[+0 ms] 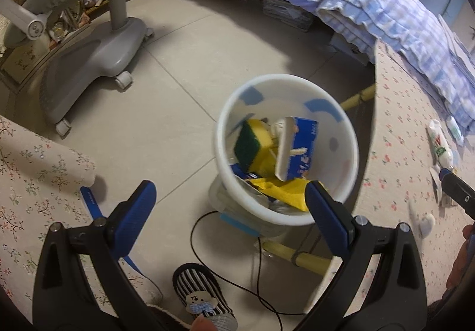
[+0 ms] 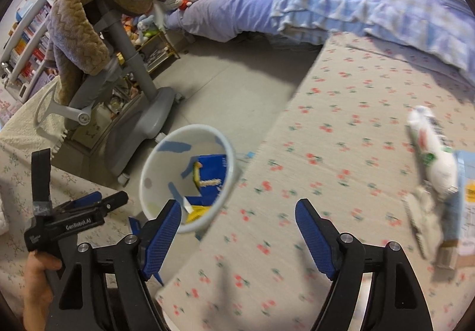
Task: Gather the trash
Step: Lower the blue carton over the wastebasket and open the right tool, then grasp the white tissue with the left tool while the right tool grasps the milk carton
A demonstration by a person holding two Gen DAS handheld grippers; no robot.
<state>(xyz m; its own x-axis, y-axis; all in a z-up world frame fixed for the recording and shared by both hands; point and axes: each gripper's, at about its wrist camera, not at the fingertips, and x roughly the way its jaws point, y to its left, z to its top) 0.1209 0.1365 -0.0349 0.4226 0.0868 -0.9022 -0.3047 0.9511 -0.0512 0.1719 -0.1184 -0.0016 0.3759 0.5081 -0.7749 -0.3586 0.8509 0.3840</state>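
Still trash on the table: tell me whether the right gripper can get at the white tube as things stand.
Probably yes: the right gripper is open and empty, the white tube lies on the floral table ahead to its right, and only bare cloth lies between.

In the right wrist view the white plastic tube with green print [image 2: 435,159] and the pale blue carton [image 2: 463,206] beside it are smeared by motion blur, their lettering unreadable. The carton runs off the right edge. Inside the round white plastic bin [image 1: 353,135], the blue-and-white carton [image 1: 299,150] and yellow sponge with green pad [image 1: 252,141] cover what lies beneath.
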